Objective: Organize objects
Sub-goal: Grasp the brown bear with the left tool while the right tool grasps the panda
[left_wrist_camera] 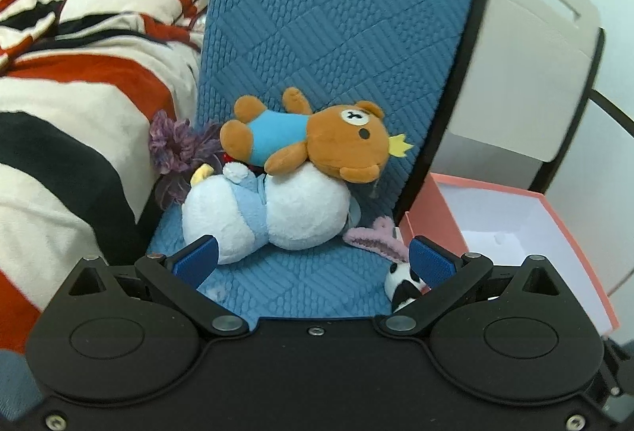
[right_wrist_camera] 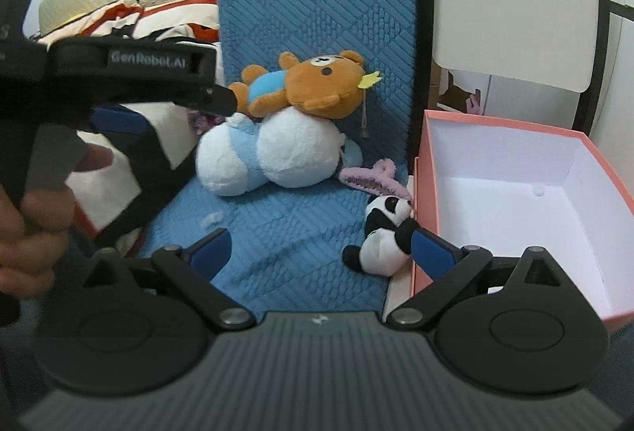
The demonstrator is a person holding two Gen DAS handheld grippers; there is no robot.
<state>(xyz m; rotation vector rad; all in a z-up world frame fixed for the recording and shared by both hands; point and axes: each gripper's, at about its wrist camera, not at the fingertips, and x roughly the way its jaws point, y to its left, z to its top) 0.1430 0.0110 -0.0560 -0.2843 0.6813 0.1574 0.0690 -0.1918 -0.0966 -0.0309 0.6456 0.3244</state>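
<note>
- Nearest my left cam: left gripper, blue pads spread wide, nothing between them. Hovering over the blue quilted cushion.
- Right gripper same story: jaws wide apart, empty. Its right pad sits just beside the panda plush, I can't tell if it touches.
- In the right cam I also see the left gripper from the side at upper left, with a hand wrapped on its grip.
- Toys sit on the cushion seat, against the upright back:
  - white plush with a light-blue band, lying on its side
  - brown bear in a blue shirt lying on top of the white plush, small yellow crown on its head
  - purple fuzzy thing at the left of the pile, partly hidden; can't identify it
  - pink fuzzy piece lying flat between the white plush and the panda
  - panda at the cushion's right edge, next to the box
- Pink box, open, white inside, no toys in it, directly right of the cushion.
- Striped red/black/cream bedding left of the cushion.
- Beige panel with a slot cutout behind the box.
</note>
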